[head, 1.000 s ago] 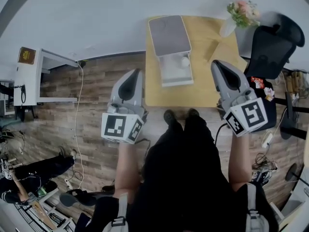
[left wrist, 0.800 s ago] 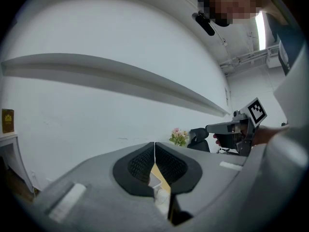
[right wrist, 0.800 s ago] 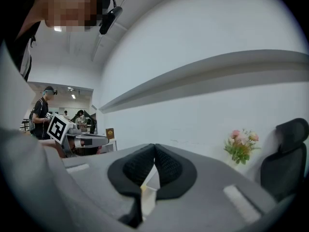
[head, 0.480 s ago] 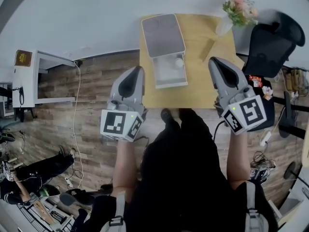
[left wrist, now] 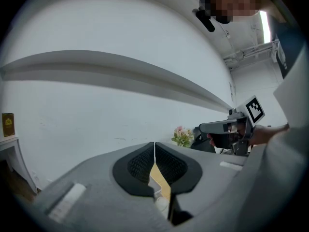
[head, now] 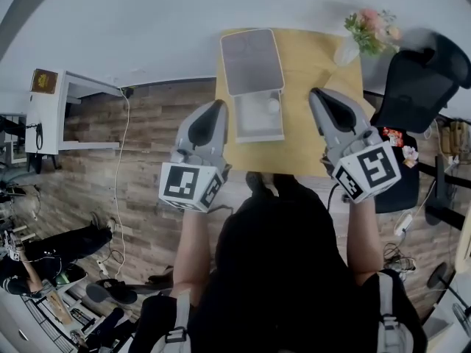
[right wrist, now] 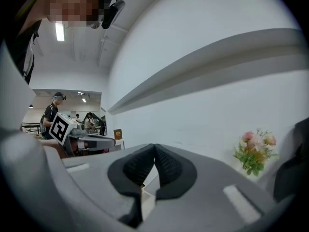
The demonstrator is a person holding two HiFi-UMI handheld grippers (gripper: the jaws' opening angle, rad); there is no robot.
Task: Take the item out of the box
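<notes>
On the yellow table (head: 302, 65) sits a white box (head: 256, 126) with its grey lid (head: 252, 59) tipped open toward the wall. A small white round item (head: 274, 106) lies inside, at the box's right side. My left gripper (head: 219, 106) hovers just left of the box, over the table's left edge, and its pads are pressed together with nothing in them. My right gripper (head: 317, 93) hangs over the table to the right of the box, also shut and empty. In the left gripper view the left gripper (left wrist: 154, 145) points at the wall, and the right gripper (right wrist: 154, 148) does the same in its own view.
A vase of pink flowers (head: 370, 28) stands at the table's far right corner, and a black office chair (head: 419, 72) is beside it. A white shelf unit (head: 51, 116) and a cable (head: 122, 160) are on the wooden floor to the left. The white wall is straight ahead.
Both grippers have moved forward toward the table. The right one has come in closer to the box. Both jaws stay shut.
</notes>
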